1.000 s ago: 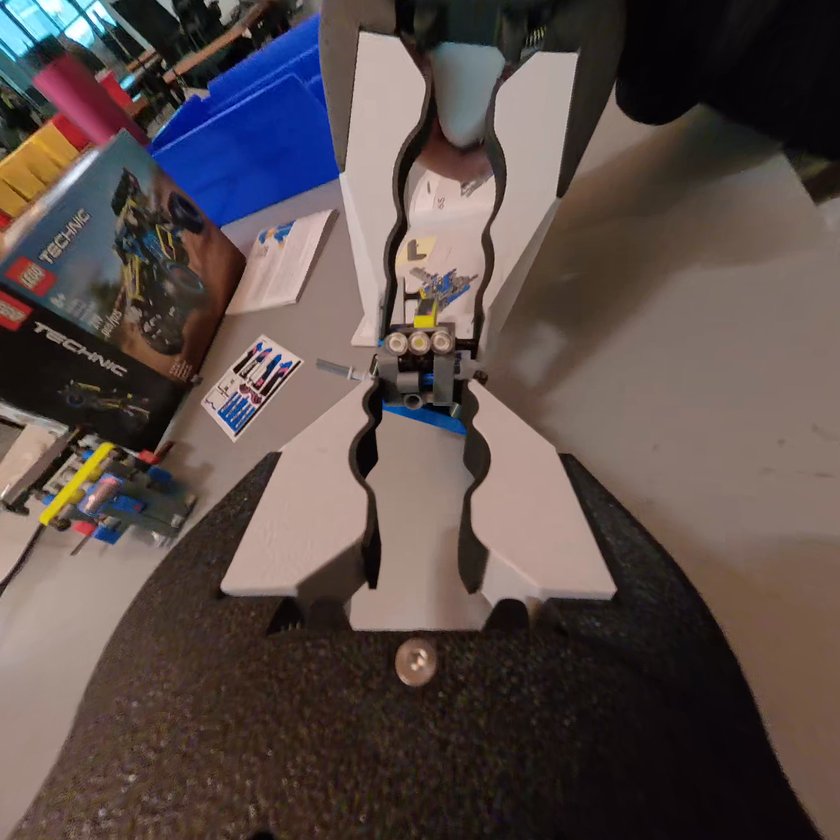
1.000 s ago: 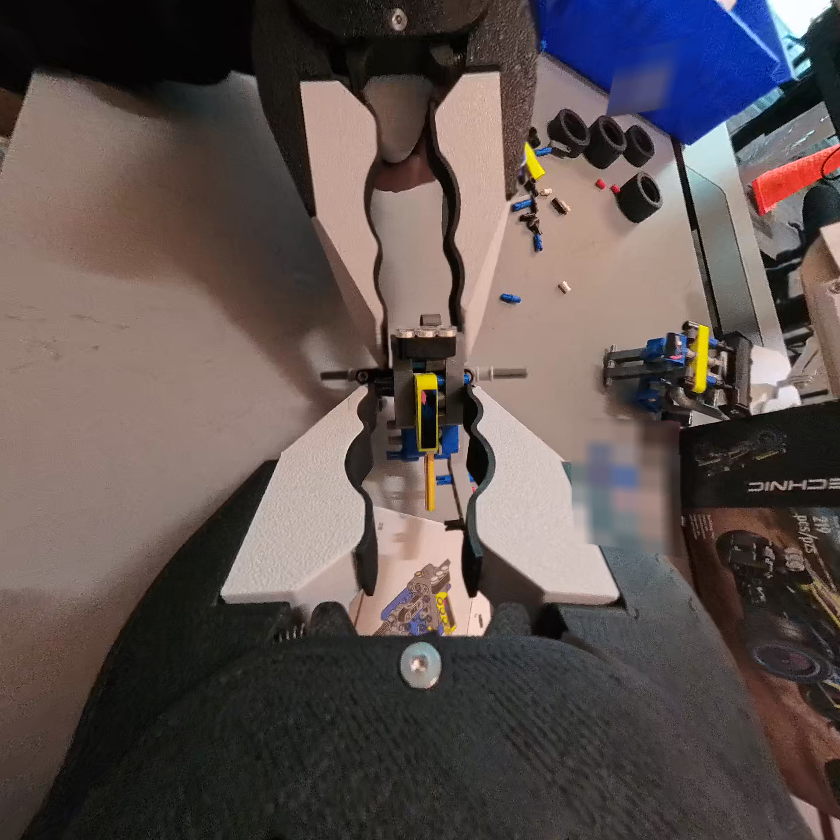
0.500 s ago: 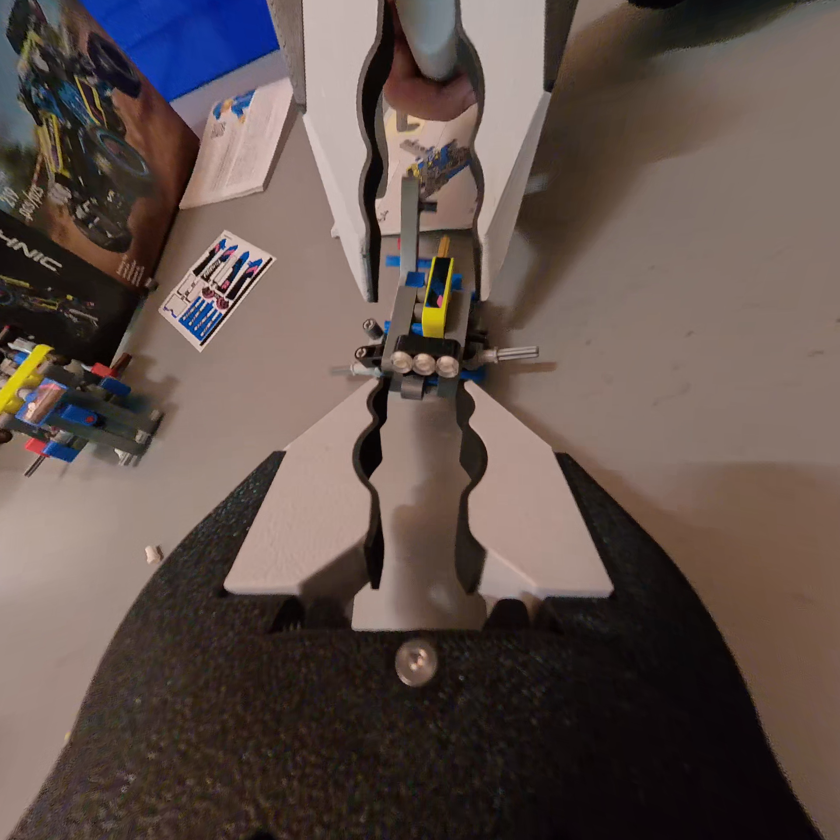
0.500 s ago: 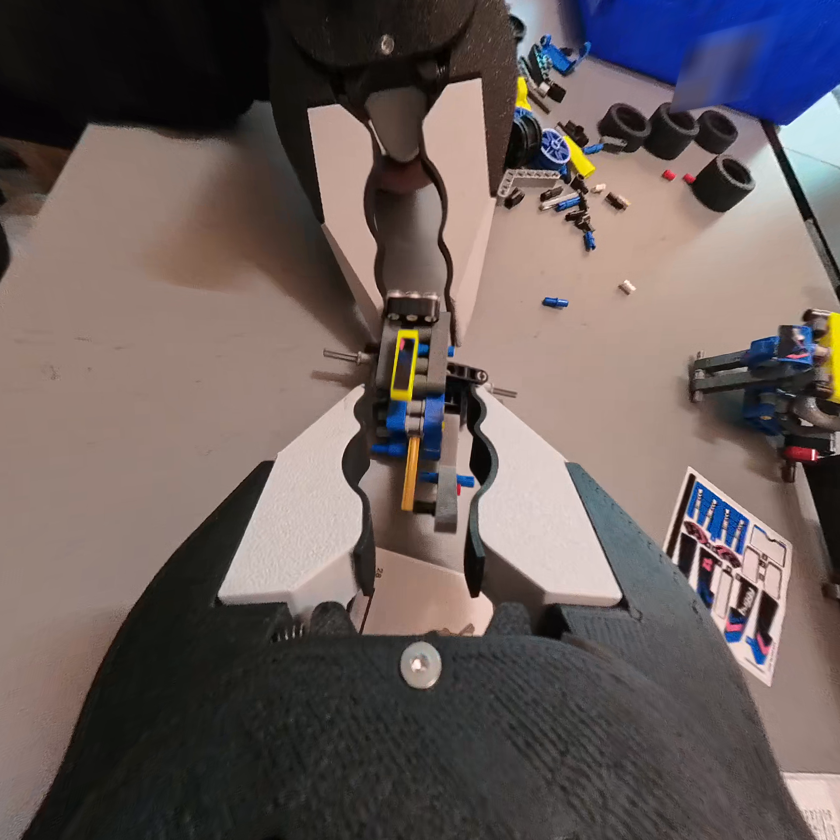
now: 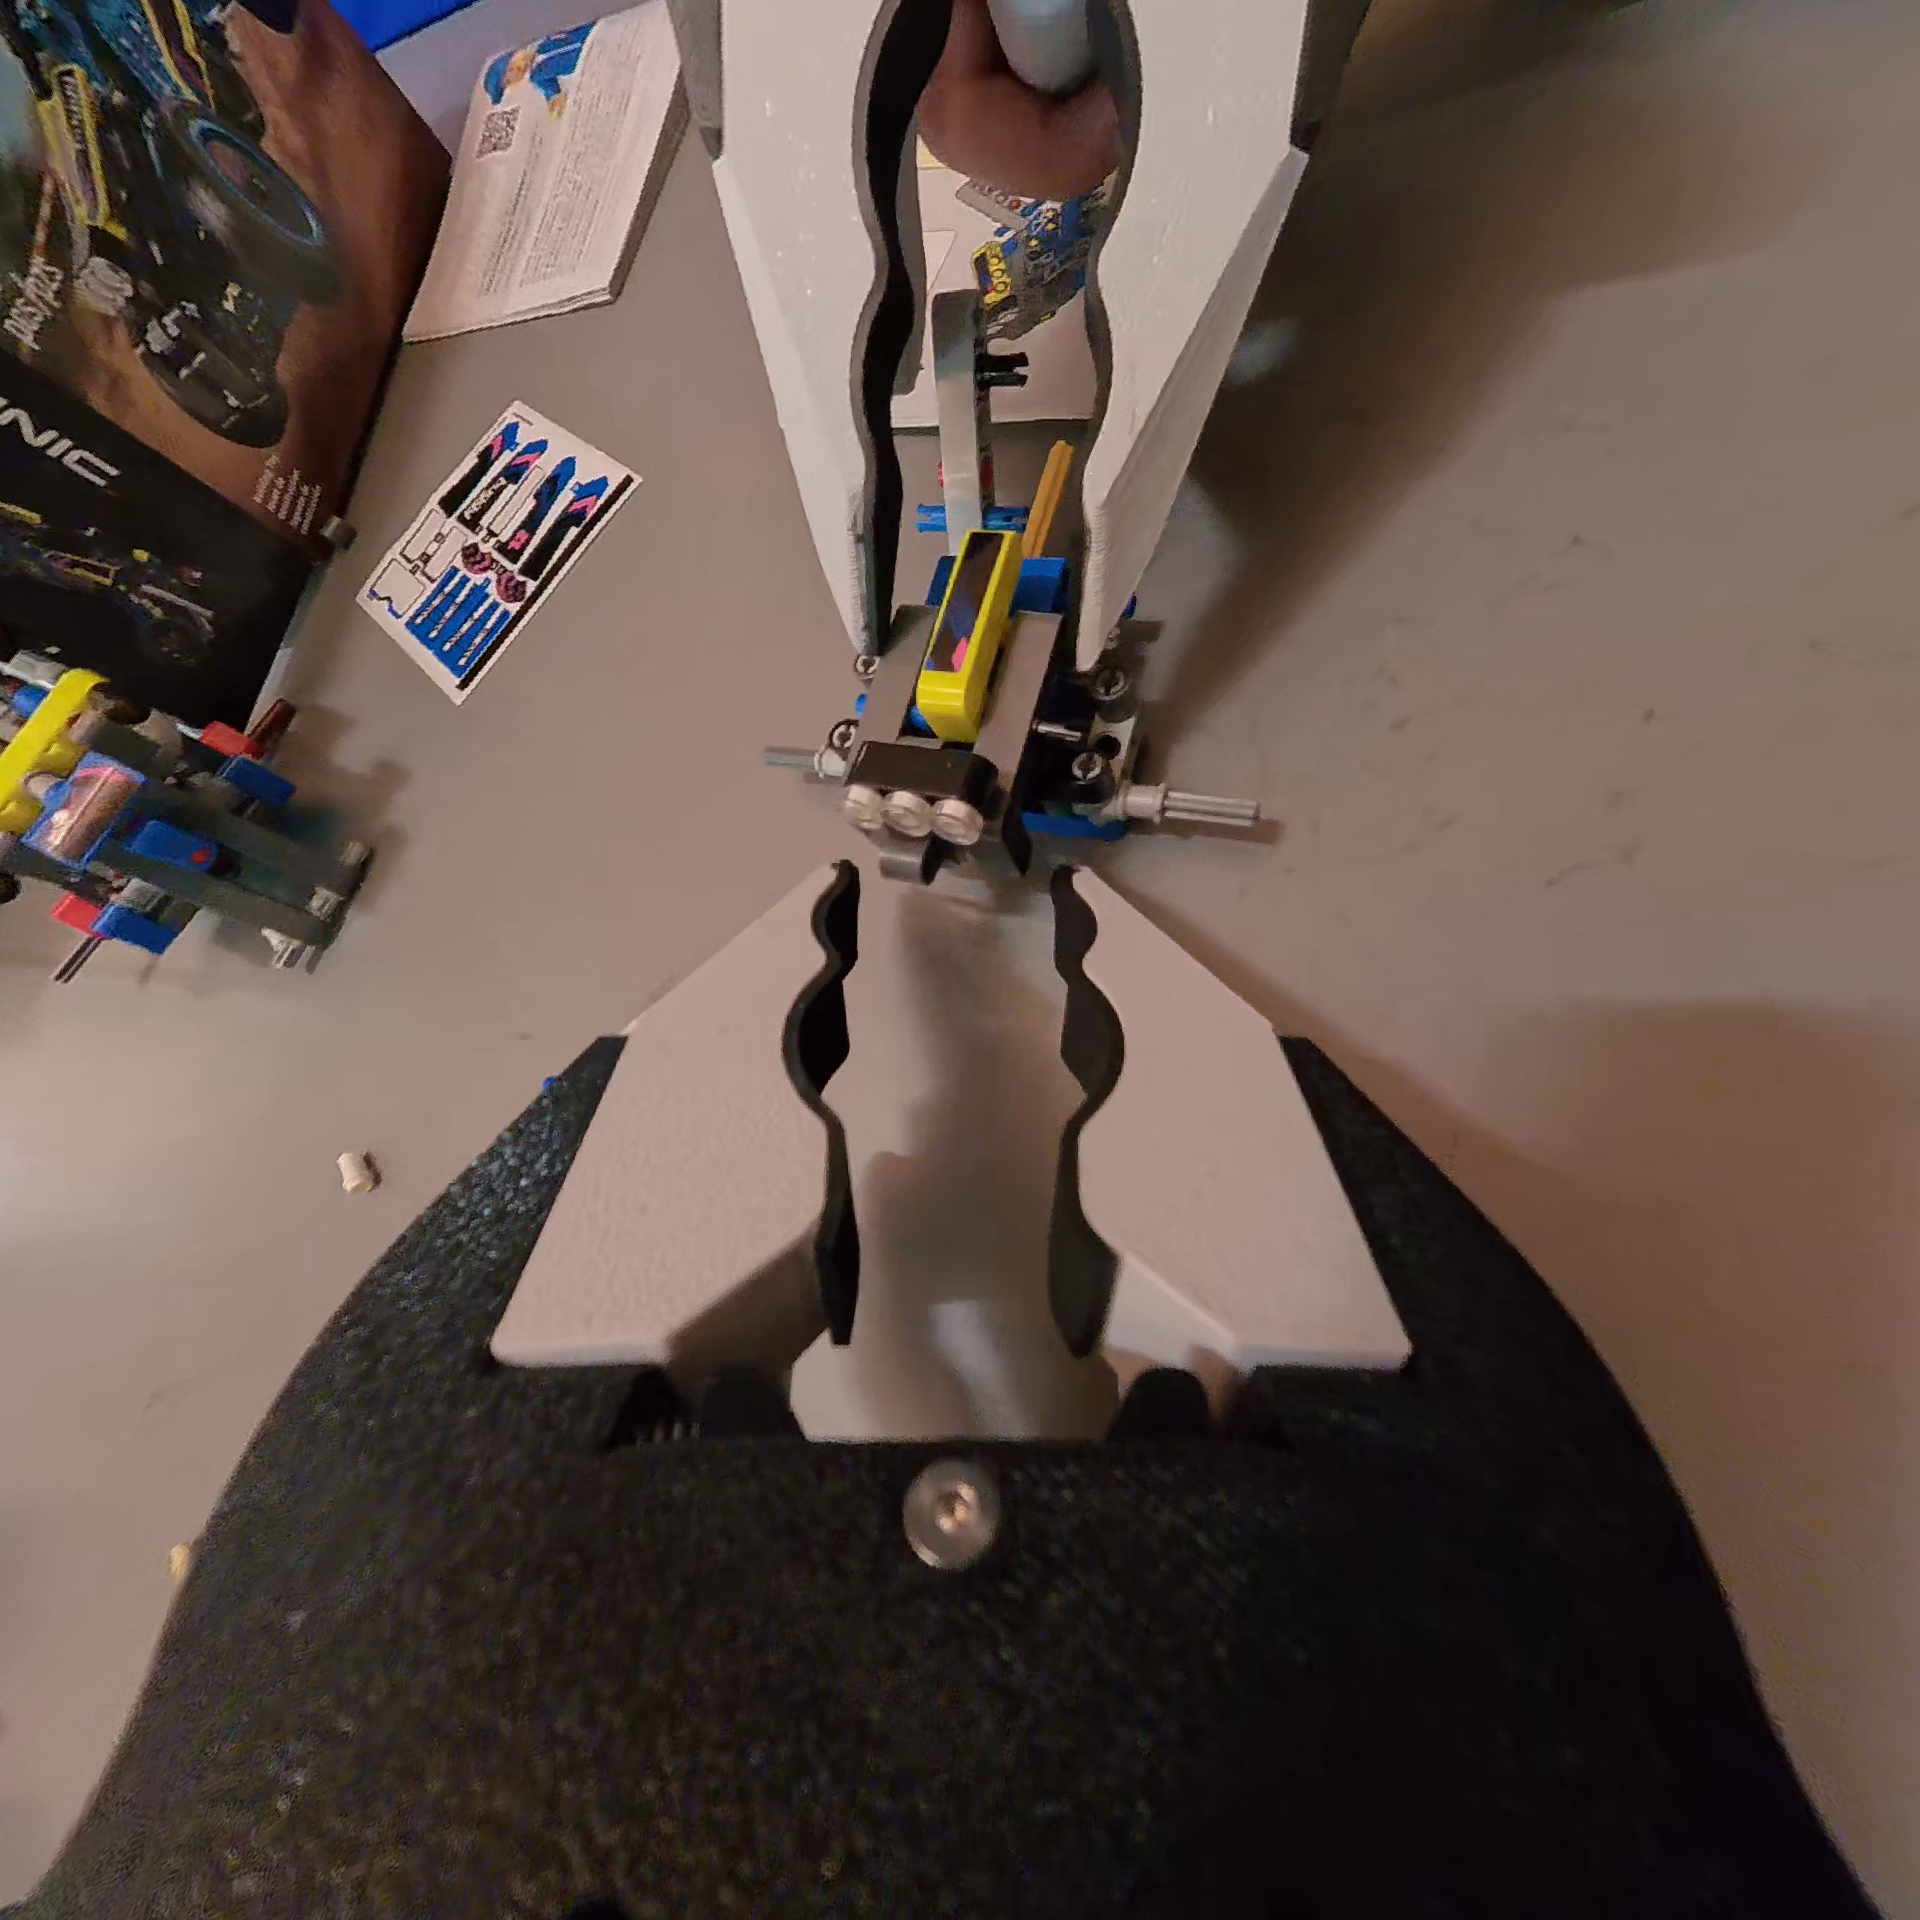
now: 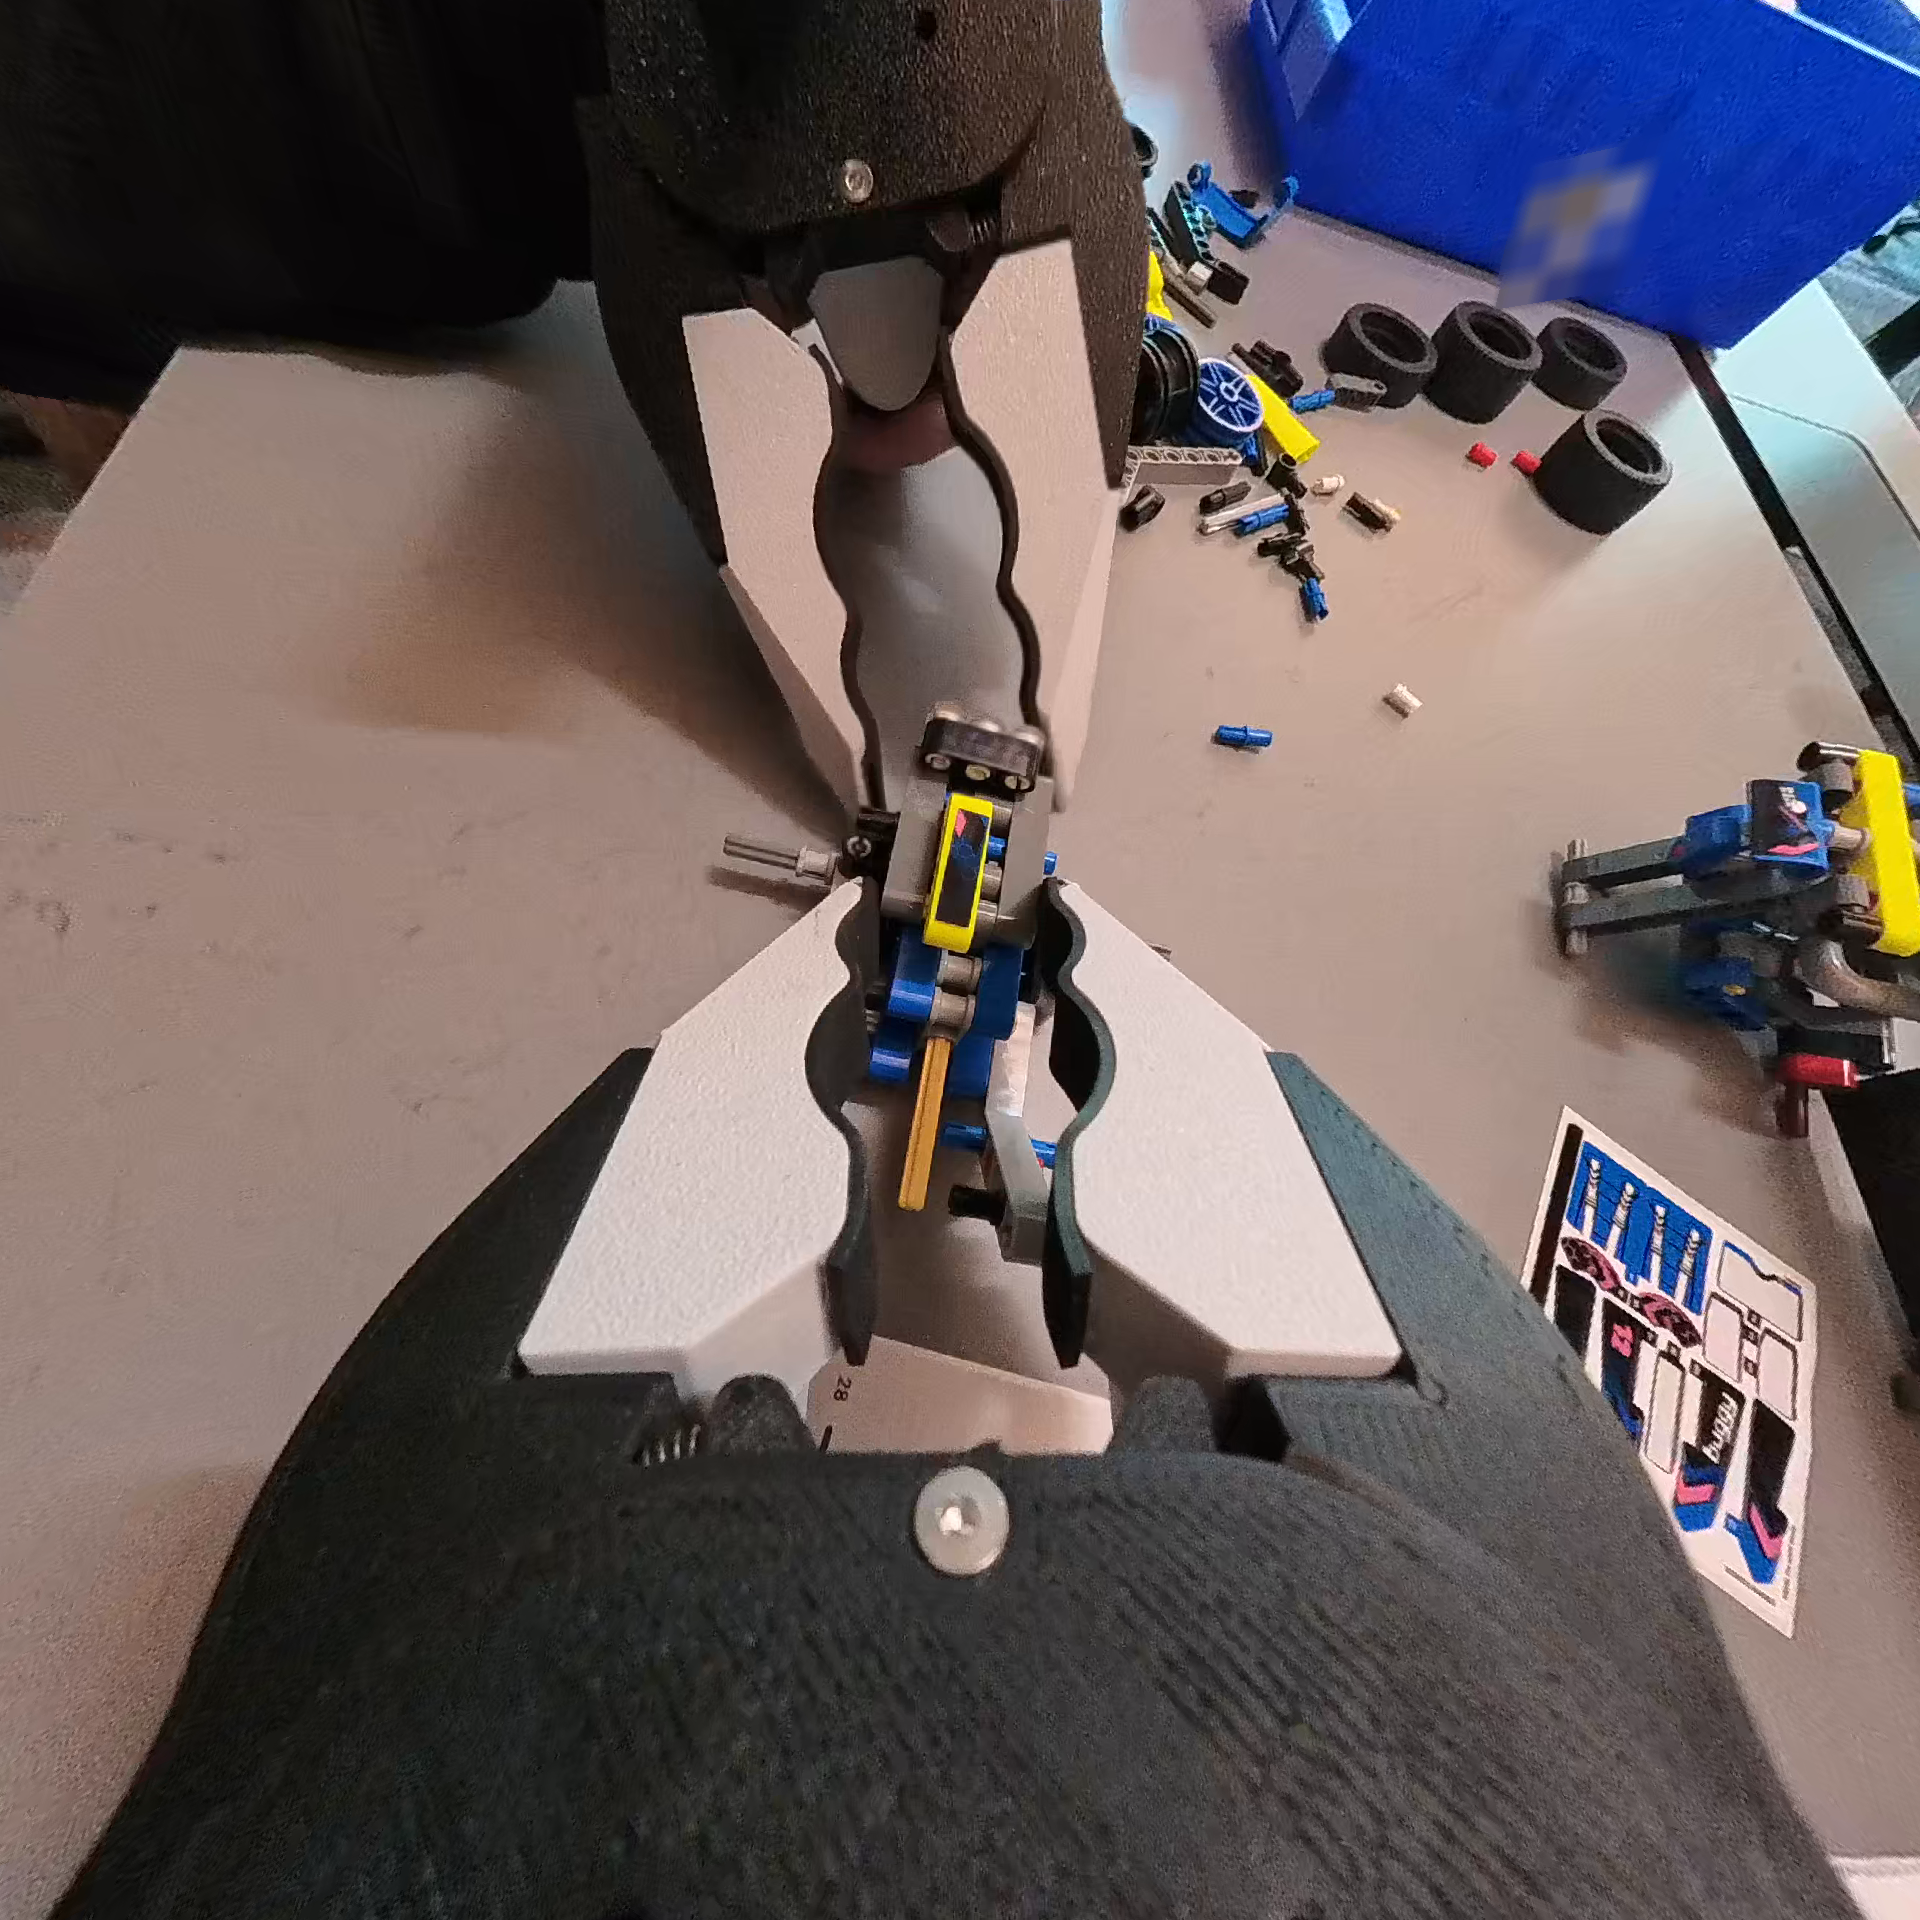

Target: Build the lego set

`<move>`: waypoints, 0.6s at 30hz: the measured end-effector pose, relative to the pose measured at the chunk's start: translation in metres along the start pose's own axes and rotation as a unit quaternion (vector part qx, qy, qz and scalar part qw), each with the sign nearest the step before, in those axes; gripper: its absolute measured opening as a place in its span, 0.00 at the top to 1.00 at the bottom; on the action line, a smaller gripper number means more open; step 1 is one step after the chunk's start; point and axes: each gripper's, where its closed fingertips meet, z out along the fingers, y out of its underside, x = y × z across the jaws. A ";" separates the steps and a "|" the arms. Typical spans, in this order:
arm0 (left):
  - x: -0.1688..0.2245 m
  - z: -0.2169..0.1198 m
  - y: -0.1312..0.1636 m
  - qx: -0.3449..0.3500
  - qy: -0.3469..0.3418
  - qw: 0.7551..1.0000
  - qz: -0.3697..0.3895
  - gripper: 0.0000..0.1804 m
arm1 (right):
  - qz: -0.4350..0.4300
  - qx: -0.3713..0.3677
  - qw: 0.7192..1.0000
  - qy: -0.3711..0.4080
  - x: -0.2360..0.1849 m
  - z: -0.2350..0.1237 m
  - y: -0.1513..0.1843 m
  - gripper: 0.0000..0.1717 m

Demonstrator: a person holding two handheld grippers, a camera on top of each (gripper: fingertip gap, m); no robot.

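Observation:
A small brick assembly (image 5: pixel 966 707) of grey, black, blue and yellow parts with grey axles at its sides lies low over the grey table (image 5: pixel 1507 623). My right gripper (image 6: pixel 956 914) is shut on its blue and grey middle (image 6: pixel 956 883); in the left wrist view this gripper (image 5: pixel 987 639) reaches in from the top. My left gripper (image 5: pixel 951 878) is open, its fingertips just short of the assembly's black front beam and not touching it. In the right wrist view the left gripper (image 6: pixel 956 790) stands at the assembly's far end.
A second brick assembly (image 5: pixel 156 821) (image 6: pixel 1766 904), a sticker sheet (image 5: pixel 499 545) (image 6: pixel 1673 1361), a set box (image 5: pixel 156 312) and a booklet (image 5: pixel 551 197) lie beside it. Black tyres (image 6: pixel 1486 358), loose small parts (image 6: pixel 1268 509) and a blue bin (image 6: pixel 1610 135) lie farther off. The left gripper's tips are roughly 4 centimetres from the right gripper's.
My left gripper let go of the assembly's front and drew back a little. My right gripper's fingers closed on the assembly, which now sits lower, near the table.

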 end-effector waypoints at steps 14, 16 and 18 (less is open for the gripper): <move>0.001 -0.005 -0.011 0.030 0.014 0.999 -0.014 0.80 | 0.061 0.008 0.998 -0.003 0.003 -0.002 0.007 0.78; 0.002 -0.005 -0.012 0.033 0.017 0.999 -0.019 0.80 | 0.074 0.016 0.997 -0.006 0.002 -0.003 0.006 0.79; 0.001 -0.003 -0.014 0.035 0.013 0.999 -0.017 0.81 | 0.069 0.015 0.997 -0.005 0.002 -0.004 0.006 0.81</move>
